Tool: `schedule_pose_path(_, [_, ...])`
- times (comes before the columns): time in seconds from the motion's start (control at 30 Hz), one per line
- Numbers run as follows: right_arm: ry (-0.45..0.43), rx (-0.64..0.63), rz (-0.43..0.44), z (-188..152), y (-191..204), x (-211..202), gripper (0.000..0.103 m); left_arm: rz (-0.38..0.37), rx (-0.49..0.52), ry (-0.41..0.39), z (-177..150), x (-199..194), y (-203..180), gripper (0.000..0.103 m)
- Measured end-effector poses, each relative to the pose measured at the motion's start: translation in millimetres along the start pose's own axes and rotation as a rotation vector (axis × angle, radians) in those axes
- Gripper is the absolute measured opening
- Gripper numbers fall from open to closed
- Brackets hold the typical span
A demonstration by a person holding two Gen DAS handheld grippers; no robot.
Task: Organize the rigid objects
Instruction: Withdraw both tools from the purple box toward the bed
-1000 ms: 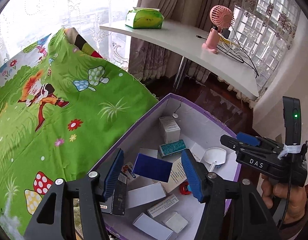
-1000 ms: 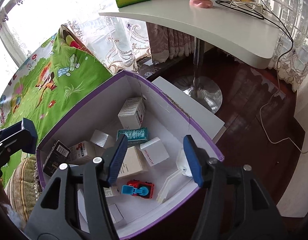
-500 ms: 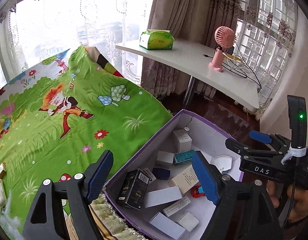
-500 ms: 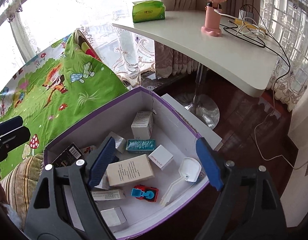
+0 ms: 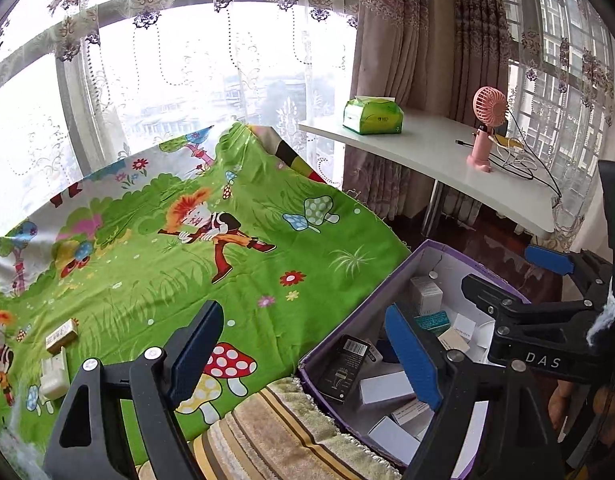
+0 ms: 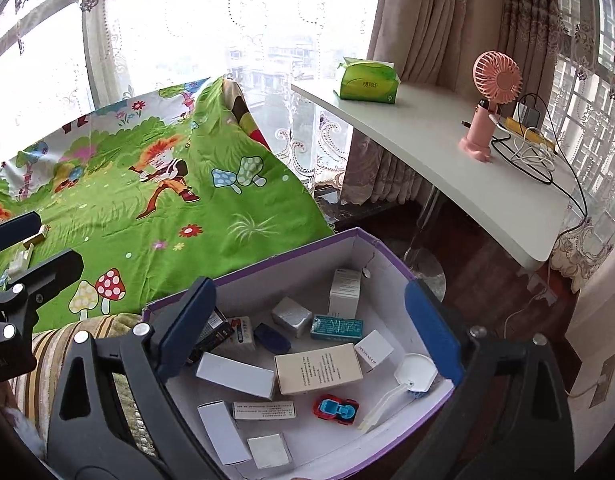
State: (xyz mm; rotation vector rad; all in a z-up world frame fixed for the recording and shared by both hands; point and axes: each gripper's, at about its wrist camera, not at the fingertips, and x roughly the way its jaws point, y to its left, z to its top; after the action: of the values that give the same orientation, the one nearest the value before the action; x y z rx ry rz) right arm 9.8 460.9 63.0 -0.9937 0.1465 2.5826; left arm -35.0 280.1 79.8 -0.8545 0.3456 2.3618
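Overhead: green cartoon sheet [image 5: 235, 280] (mushroom print), white desk [image 6: 447, 152] beyond.

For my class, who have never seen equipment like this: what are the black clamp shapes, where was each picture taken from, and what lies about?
There is no robot. A person holds two clamp-like tools, each carrying a camera looking along its fingers. One picture comes from the left hand-held gripper, the other from the right hand-held gripper. Both are open and hold nothing. The right view looks into a purple-edged box of small cartons, a toy car and a white brush. The left view shows a green cartoon cloth where two small items lie. Behind, a white desk carries a pink fan.
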Motion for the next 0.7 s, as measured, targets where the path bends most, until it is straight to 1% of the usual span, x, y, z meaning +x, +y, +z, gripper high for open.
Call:
schedule_pose_path(0.13, [0.008,-0.028,0.062,3,22,-1,0.097,0.019,-0.049,0.028,-3,-6,25,0.084])
schedule_pose_path(0.2, [0.007,-0.062,0.090,5,36,-1,0.097,0.006,-0.073,0.026,-7,-8,38,0.084])
schedule_pose_path(0.37, [0.015,-0.111,0.134,9,68,0,0.097,0.017,-0.122,0.043,-15,-9,67,0.084])
schedule_pose_path(0.53, [0.022,-0.147,0.170,15,96,2,0.097,0.042,-0.160,0.056,-21,-9,98,0.084])
schedule_pose_path(0.7, [0.022,-0.182,0.210,25,126,7,0.097,0.094,-0.212,0.066,-27,-8,136,0.084])
